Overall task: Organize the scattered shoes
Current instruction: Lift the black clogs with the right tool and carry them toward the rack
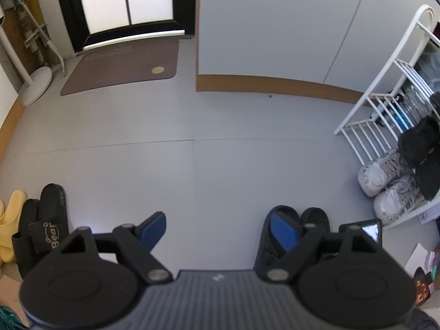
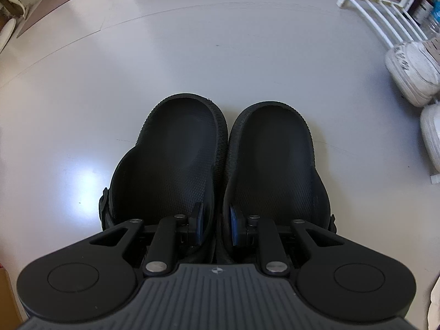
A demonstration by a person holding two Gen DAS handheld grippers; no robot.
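Note:
A pair of black clogs [image 2: 225,154] stands side by side on the grey floor, toes pointing away. My right gripper [image 2: 216,227] is shut on the two inner walls of the clogs, pinching them together, one finger inside each shoe. The clogs also show in the left wrist view [image 1: 316,217], behind the right finger. My left gripper [image 1: 220,231] is open and empty above the floor. White sneakers [image 1: 385,184] sit by a white shoe rack [image 1: 385,101] at the right. Black "Bear" slides [image 1: 46,228] and yellow slippers [image 1: 11,220] lie at the left.
A brown doormat [image 1: 121,66] lies before a glass door at the back left. A grey wall with brown skirting [image 1: 275,88] stands ahead. A white fan base [image 1: 35,85] sits far left. Black shoes [image 1: 420,143] rest on the rack, with bottles behind.

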